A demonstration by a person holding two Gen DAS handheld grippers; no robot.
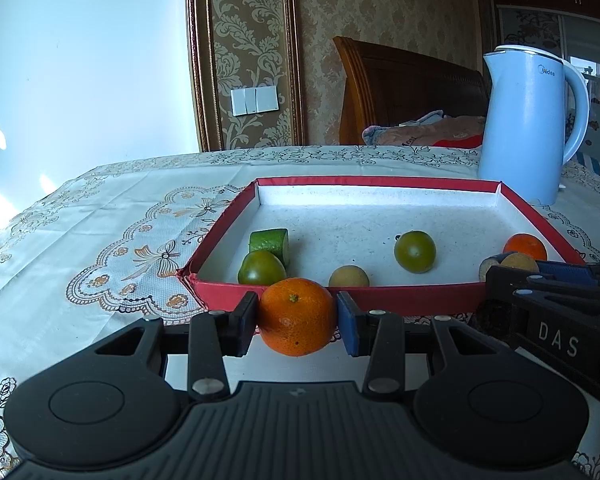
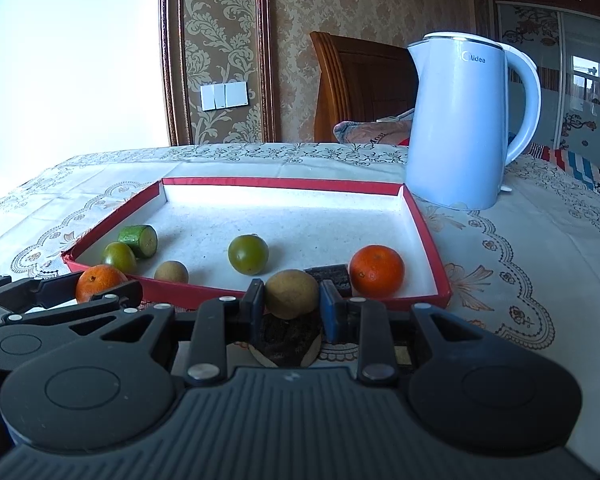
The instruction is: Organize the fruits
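Left wrist view: fruit clamped at the red tray [image 1: 380, 305].
The left gripper [image 1: 297, 318] pinches a glossy, dimpled orange mandarin [image 1: 296, 316]; the right gripper [image 2: 291, 306] grips a dull tan fruit [image 2: 291, 294].

Past the left jaws, the red tray's [image 1: 384, 300] near wall hides the lower parts of a green fruit [image 1: 261, 268] and a tan fruit [image 1: 348, 277]. To the right of those jaws, the right gripper covers most of another tan fruit [image 1: 518, 261]. Below the right jaws, a dark object [image 2: 286, 340] is mostly covered and cannot be identified. The kettle's [image 2: 456, 128] top stays within the frame.
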